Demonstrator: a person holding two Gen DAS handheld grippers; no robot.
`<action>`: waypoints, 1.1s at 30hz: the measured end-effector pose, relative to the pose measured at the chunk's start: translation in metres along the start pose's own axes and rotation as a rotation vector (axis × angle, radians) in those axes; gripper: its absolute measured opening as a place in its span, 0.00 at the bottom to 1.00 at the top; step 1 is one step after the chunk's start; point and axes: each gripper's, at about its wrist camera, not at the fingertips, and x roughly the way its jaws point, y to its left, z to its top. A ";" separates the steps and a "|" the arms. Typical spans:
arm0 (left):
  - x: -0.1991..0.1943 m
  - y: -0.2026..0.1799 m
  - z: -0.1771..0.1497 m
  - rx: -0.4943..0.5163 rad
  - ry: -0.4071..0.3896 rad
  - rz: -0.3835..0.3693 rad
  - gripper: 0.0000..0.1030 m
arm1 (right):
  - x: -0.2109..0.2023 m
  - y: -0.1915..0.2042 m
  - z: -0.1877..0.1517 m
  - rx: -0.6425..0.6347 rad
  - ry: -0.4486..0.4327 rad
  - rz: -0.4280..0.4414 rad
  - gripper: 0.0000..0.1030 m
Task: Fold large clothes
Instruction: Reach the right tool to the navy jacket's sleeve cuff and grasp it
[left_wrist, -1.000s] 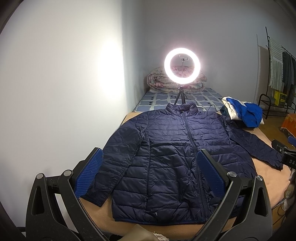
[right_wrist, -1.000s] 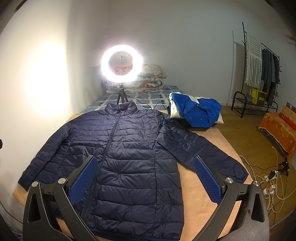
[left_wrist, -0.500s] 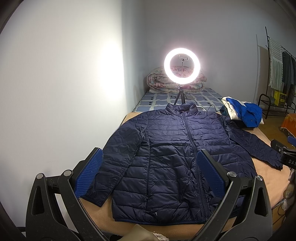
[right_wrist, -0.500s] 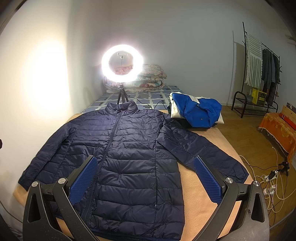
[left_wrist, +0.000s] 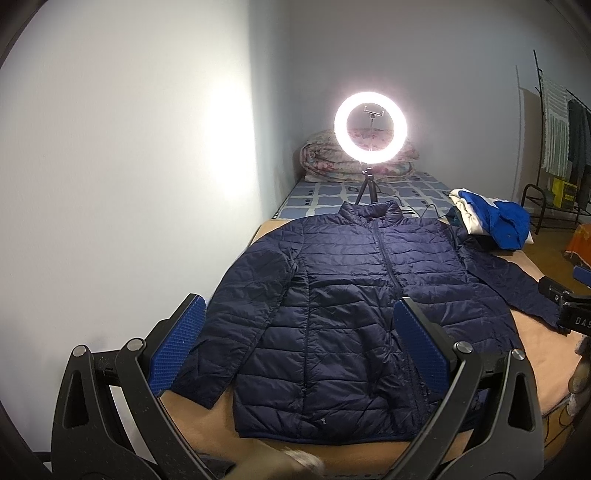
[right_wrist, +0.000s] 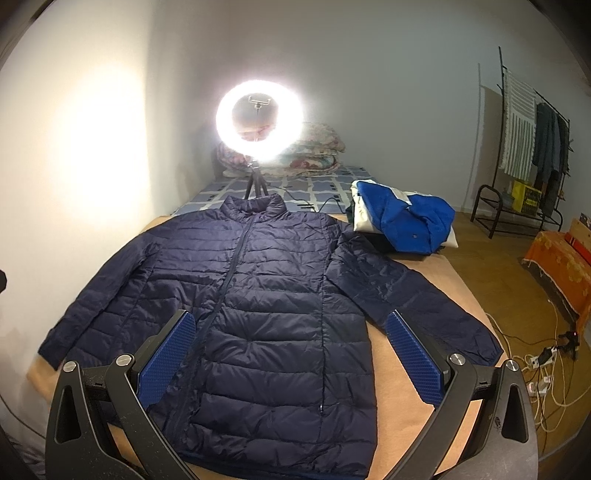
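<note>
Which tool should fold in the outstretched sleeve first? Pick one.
Right. The right tool hangs open with that sleeve just ahead of its right finger. The left tool, also open, faces the jacket body and the other sleeve.

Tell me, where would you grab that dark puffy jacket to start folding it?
Probably the cuff of the outstretched sleeve on the navy jacket, coming in from the bed's right edge with the right tool. That sleeve angles away from the body and lies flat, so it can swing across the chest.
</note>
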 end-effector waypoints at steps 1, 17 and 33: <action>0.000 0.002 -0.001 -0.004 0.003 0.001 1.00 | 0.001 0.002 0.000 -0.004 0.005 0.002 1.00; -0.015 0.044 -0.030 -0.012 0.054 0.056 1.00 | 0.025 0.058 0.023 -0.097 0.024 0.067 1.00; -0.053 0.097 -0.079 -0.093 0.129 0.182 1.00 | 0.057 0.231 0.017 -0.556 0.105 0.516 1.00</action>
